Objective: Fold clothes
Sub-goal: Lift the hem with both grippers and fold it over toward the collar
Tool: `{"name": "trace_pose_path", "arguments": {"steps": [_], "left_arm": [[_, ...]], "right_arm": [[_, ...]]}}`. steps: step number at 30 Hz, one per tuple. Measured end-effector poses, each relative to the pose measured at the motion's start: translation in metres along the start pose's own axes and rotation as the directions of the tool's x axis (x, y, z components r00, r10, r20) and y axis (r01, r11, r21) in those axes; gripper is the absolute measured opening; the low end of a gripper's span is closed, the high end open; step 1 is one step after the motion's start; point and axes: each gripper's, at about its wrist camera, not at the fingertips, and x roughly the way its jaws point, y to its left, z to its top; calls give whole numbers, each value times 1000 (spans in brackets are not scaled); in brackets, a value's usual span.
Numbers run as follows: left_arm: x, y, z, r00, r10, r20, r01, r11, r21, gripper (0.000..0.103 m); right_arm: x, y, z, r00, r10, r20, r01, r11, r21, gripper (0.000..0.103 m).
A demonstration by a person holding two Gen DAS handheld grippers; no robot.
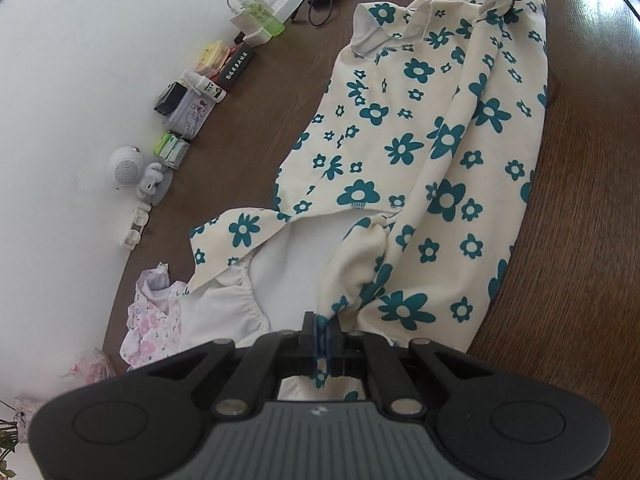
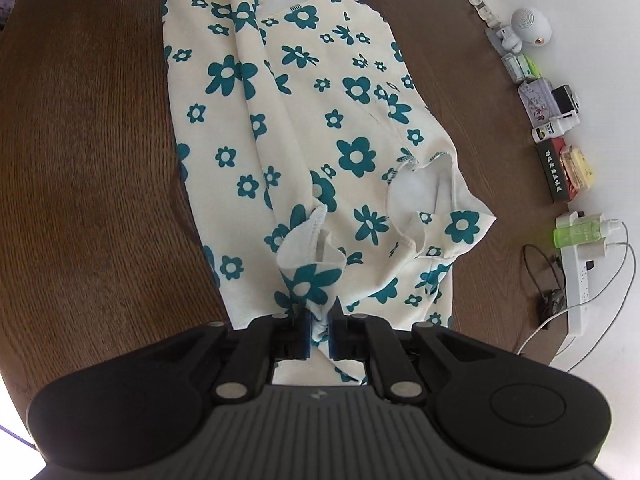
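two tongs pinching cream floral knit garment (image 1: 420,140): left tongs (image 1: 322,334) hem; right tongs (image 2: 319,326) cuff | wood-grain table (image 1: 580,200)

Along the table's (image 1: 580,200) wall-side edge stand a white power strip (image 2: 578,300) with plugged charger, green bottle (image 1: 264,16), dark box (image 1: 236,66), yellow packets (image 1: 212,54), small cartons and a round white speaker (image 1: 126,168). Pink floral cloth (image 1: 154,320) lies near one end.

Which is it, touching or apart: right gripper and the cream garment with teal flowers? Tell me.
Touching. The right wrist view shows the right gripper shut on a bunched fold of the cream garment with teal flowers.
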Motion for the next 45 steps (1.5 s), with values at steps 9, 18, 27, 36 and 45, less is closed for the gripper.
{"name": "trace_pose_path", "arguments": {"steps": [9, 18, 27, 36, 45], "left_arm": [[13, 11, -2, 999, -40, -11, 40, 997, -69, 38], [-33, 45, -68, 973, -228, 46, 224, 862, -455, 60], [-4, 25, -89, 962, -274, 1, 240, 841, -485, 4], [12, 76, -66, 994, -47, -103, 12, 949, -316, 10], [23, 76, -87, 992, -39, -123, -14, 915, -403, 52]], "right_arm": [[4, -14, -10, 998, 66, 23, -69, 990, 124, 8], [5, -20, -21, 995, 77, 65, -90, 971, 221, 13], [6, -12, -20, 998, 32, 55, -44, 973, 227, 13], [8, -11, -16, 999, 36, 24, -40, 977, 209, 13], [7, -13, -20, 999, 40, 36, -47, 971, 233, 14]]}}
